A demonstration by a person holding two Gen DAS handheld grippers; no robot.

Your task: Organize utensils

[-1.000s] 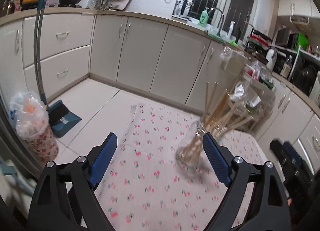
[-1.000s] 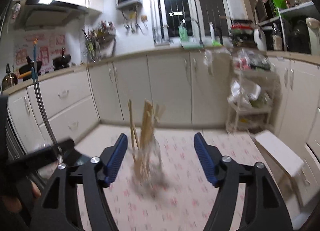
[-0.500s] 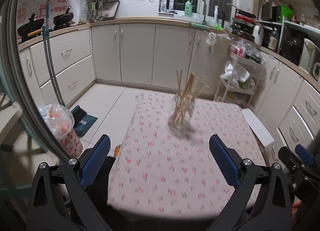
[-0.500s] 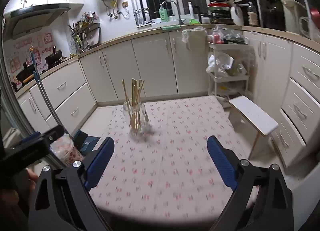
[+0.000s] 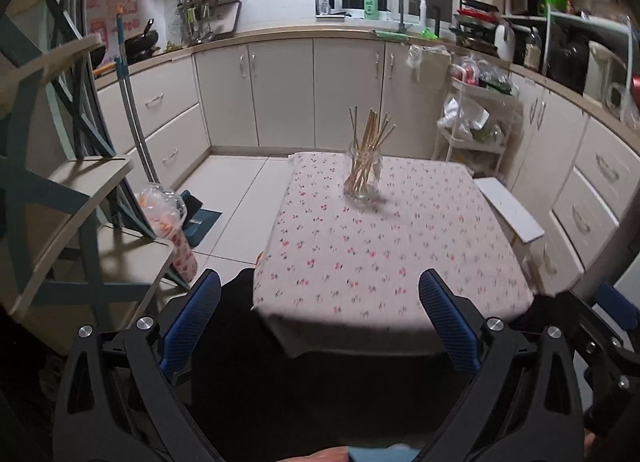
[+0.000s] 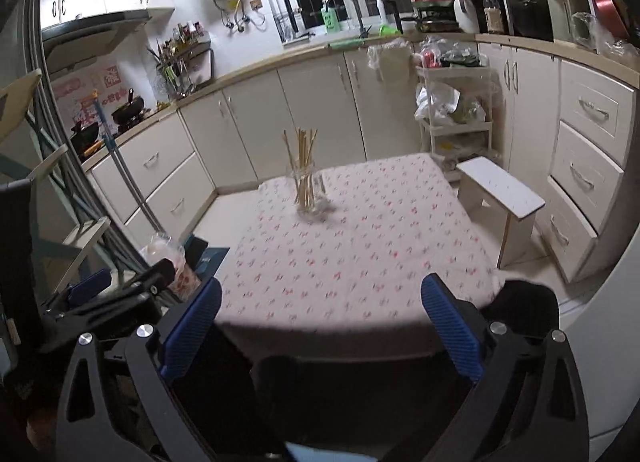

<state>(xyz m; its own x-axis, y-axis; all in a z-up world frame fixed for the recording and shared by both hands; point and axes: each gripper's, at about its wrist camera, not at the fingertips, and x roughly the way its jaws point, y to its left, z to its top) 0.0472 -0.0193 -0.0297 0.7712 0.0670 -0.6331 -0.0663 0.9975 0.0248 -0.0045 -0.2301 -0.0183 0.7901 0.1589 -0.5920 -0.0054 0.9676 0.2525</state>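
A clear glass jar point(image 5: 363, 177) holding several wooden chopsticks point(image 5: 370, 141) stands upright at the far end of a table with a floral cloth point(image 5: 380, 254). It also shows in the right wrist view point(image 6: 309, 193). My left gripper point(image 5: 320, 322) is open and empty, held back before the table's near edge. My right gripper point(image 6: 320, 326) is open and empty too, also short of the near edge. The left gripper point(image 6: 108, 294) shows at the left of the right wrist view.
A white stool point(image 5: 510, 213) stands right of the table. A wooden shelf unit point(image 5: 68, 189) is at the left, with a bagged bin point(image 5: 168, 229) and a dustpan point(image 5: 200, 217) on the floor. Kitchen cabinets point(image 5: 312, 93) line the back and right walls.
Both grippers have pulled far back from the jar, from right beside it to beyond the table's near edge. The jar stays in place.
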